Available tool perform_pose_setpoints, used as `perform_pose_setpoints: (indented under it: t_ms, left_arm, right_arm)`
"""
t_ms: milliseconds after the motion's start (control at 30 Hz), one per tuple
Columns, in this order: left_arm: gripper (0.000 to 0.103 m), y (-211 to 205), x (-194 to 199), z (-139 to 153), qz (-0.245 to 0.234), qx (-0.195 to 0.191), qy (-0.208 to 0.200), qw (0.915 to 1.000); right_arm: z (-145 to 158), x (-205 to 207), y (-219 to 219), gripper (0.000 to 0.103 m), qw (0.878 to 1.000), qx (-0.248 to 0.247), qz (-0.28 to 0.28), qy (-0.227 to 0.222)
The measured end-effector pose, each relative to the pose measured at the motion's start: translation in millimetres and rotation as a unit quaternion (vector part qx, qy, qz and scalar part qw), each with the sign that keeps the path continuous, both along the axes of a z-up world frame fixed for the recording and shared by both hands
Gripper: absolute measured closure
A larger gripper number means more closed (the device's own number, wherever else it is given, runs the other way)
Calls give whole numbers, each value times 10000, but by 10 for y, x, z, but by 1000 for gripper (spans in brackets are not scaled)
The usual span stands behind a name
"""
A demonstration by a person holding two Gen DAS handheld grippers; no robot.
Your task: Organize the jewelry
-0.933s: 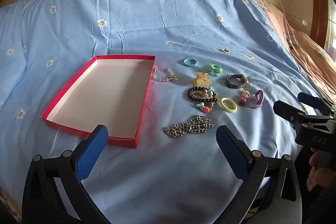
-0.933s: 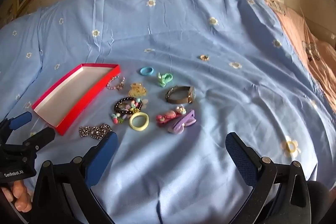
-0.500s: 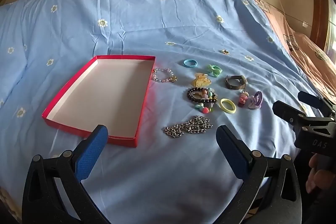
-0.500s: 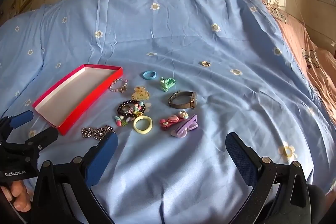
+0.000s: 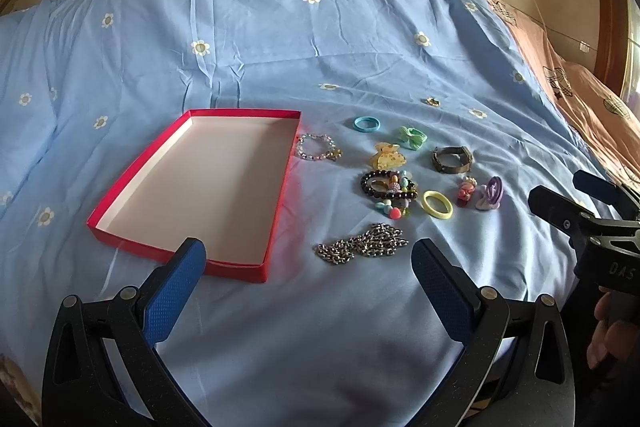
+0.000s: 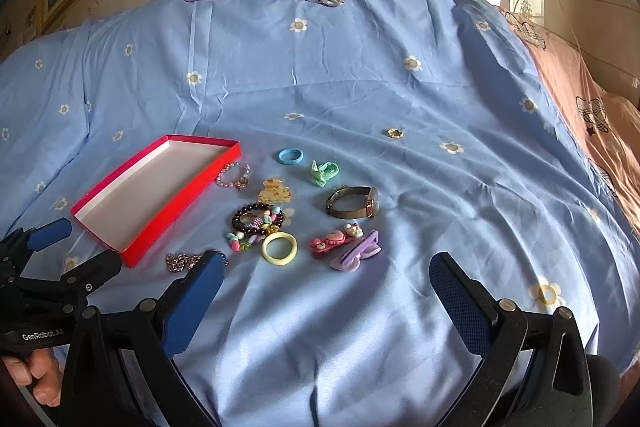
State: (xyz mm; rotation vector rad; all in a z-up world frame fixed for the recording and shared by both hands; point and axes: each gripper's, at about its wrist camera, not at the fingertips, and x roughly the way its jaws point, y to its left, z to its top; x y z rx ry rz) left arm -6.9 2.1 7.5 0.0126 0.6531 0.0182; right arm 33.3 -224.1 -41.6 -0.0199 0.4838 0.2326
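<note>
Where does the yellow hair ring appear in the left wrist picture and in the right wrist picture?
Left wrist view: the yellow hair ring lies right of centre, between the dark bead bracelet and the pink clip.
Right wrist view: the yellow hair ring lies left of centre, low in the group, left of the pink clip.
Shared landmark: the red box, to the left of the jewelry in both views.

Shiny metal chain [image 5: 362, 249], matt cardboard tray [image 5: 276, 223], cotton sheet [image 5: 280, 59]
</note>
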Motion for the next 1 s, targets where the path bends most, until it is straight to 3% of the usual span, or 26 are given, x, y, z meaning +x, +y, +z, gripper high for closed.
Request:
perform_pose_setpoints:
  t_ms: [1000]
  left_arm:
    - [0, -28, 9, -8, 24, 22, 30, 10000]
  right_arm:
    - [15, 1, 52, 0, 9999, 55, 109, 3]
